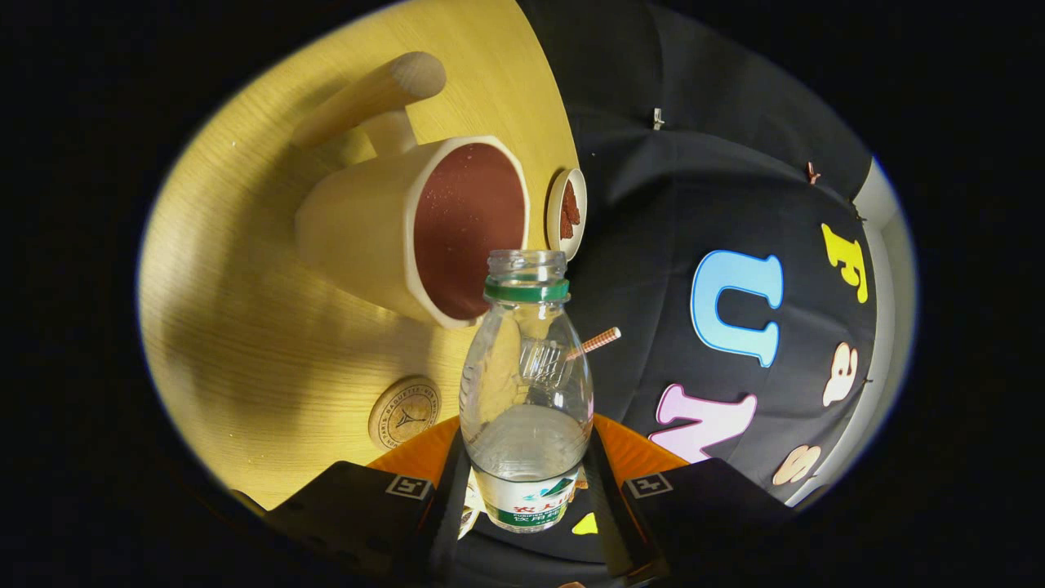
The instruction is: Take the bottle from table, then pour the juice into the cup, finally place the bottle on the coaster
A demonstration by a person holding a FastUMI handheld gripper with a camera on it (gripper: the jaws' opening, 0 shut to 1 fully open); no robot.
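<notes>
one bottle point(526, 384) in claw point(526, 490), one cup point(392, 220), one coaster point(404, 412)

gripper point(526, 498) rolled sideways, jaws clamped on the bottle point(526, 392)

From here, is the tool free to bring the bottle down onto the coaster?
Probably yes: the tool grips the bottle, and the coaster lies bare on the table, apart from the cup.
</notes>
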